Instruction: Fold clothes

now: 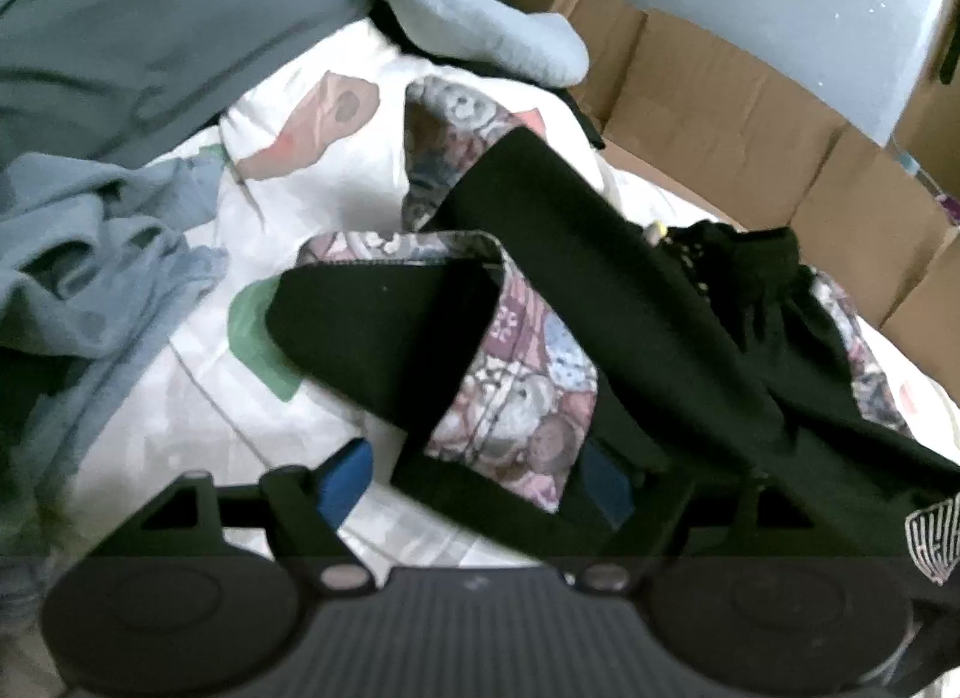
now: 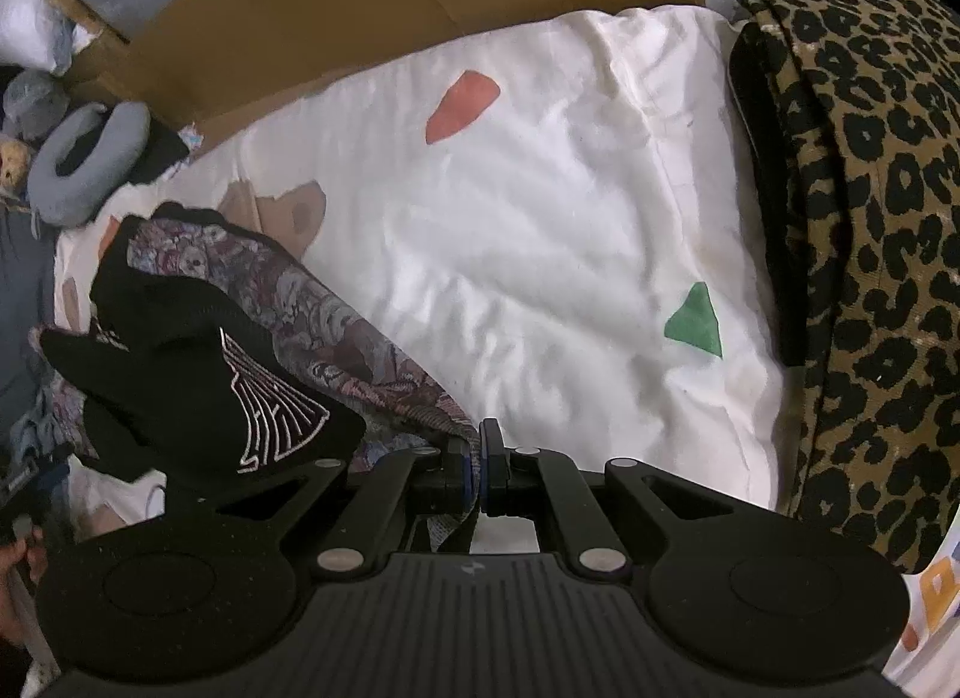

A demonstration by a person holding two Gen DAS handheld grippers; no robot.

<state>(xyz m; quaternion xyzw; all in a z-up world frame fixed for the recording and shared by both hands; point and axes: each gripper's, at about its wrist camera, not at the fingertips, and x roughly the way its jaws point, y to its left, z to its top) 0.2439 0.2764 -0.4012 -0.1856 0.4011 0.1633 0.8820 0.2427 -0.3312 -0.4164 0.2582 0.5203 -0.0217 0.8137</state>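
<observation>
In your left wrist view, a crumpled blue garment (image 1: 90, 278) lies at the left edge of the frame on the white patterned bedsheet (image 1: 198, 428), with a grey neck pillow (image 1: 480, 26) at upper centre and cardboard boxes (image 1: 750, 116) across the upper right. The black garment (image 1: 630, 308) with its floral lining sprawls from centre to lower right. Your left hand-held gripper (image 1: 474, 485) sits at the bottom of the frame with its blue pads spread, and a fold of that garment lies between them (whether the pads touch the cloth, you cannot tell).

In your right wrist view, the same black garment (image 2: 198, 350), showing a white line graphic, bunches at the left of the frame. Your right hand-held gripper (image 2: 478, 470) at lower centre is pressed together on the garment's floral edge. The bedsheet (image 2: 510, 248) fills the middle, and a leopard-print cloth (image 2: 870, 248) lies along the right edge.
</observation>
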